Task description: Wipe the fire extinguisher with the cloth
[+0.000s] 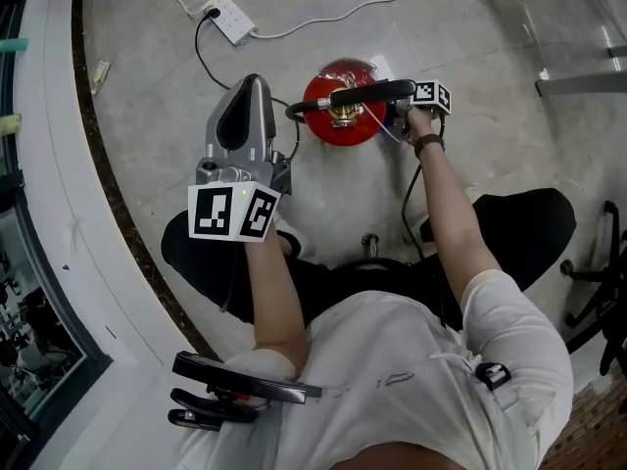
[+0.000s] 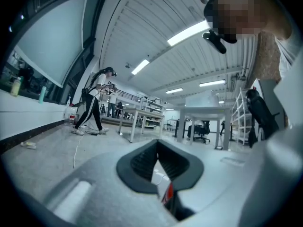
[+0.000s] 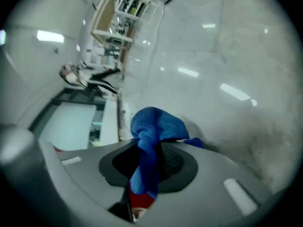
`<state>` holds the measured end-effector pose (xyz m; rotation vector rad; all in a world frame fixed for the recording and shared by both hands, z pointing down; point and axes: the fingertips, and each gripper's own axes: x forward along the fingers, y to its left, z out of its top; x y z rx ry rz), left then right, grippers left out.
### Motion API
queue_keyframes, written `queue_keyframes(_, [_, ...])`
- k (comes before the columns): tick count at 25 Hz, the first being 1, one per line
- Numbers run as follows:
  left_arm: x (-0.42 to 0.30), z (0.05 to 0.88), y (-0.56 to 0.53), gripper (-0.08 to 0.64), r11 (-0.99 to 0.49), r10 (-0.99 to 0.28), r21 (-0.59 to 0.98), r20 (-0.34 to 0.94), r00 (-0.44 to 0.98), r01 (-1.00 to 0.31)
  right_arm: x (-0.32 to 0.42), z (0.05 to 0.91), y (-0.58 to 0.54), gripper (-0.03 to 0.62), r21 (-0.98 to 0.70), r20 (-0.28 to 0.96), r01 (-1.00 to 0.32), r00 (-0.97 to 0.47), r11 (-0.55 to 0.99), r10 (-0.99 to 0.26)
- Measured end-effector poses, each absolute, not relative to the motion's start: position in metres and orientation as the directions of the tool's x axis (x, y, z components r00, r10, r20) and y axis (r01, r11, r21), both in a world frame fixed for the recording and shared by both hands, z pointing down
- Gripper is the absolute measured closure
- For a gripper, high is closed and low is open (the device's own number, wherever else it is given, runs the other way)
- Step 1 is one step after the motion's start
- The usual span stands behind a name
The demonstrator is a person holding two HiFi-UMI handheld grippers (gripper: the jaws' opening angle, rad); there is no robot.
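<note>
Floor: shiny grey stone floor (image 1: pixel 470 27), with a white plug strip (image 1: pixel 230 18) at 11 o'clock.
Fire extinguisher: round red metal fire extinguisher (image 1: pixel 338 130) stands on the floor at 12 o'clock.
Right gripper: right gripper (image 3: pixel 151 145) pinches a soft blue cloth (image 3: pixel 154 126), just beside the extinguisher's 3 o'clock side.
Left gripper: left gripper (image 2: pixel 157 148) has its jaws together with nothing inside, near the extinguisher's 9 o'clock side.

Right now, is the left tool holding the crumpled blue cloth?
No, the crumpled blue cloth is pinched in the right tool; the left tool grips nothing.
</note>
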<state>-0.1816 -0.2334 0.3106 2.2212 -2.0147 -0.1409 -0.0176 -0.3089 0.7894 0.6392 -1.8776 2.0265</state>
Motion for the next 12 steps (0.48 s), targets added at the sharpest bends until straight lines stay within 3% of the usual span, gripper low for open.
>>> queue_keyframes(2, [-0.188,0.307,-0.234,0.559,-0.084,-0.996,0.169,0.014,0.088,-0.982,-0.033,0.696,-0.349,0.502,-0.957,0.288,-0.28,-0.944,-0.075,-0.159])
queue_keyframes(4, [-0.193,0.304,-0.235,0.558,-0.074,-0.997,0.176,0.003,0.075,-0.982,-0.045,0.584,-0.376,0.503,-0.998,0.05,-0.055,-0.989,0.035,-0.14])
queue_keyframes(8, [-0.198,0.302,-0.239,0.56,-0.062,-0.998,0.189,-0.014,0.061,-0.98,-0.065,0.398,-0.35,0.502,-0.894,-0.324,0.38,-0.915,0.239,0.241])
queue_keyframes(10, [-0.198,0.302,-0.242,0.558,-0.062,-0.998,0.192,-0.016,0.06,-0.979,-0.08,0.366,-0.316,0.503,-0.848,-0.351,0.474,-0.837,0.237,0.42])
queue_keyframes(12, [-0.198,0.301,-0.243,0.559,-0.058,-0.998,0.185,-0.011,0.057,-0.981,-0.097,0.377,-0.292,0.503,-0.871,-0.277,0.435,-0.819,0.23,0.502])
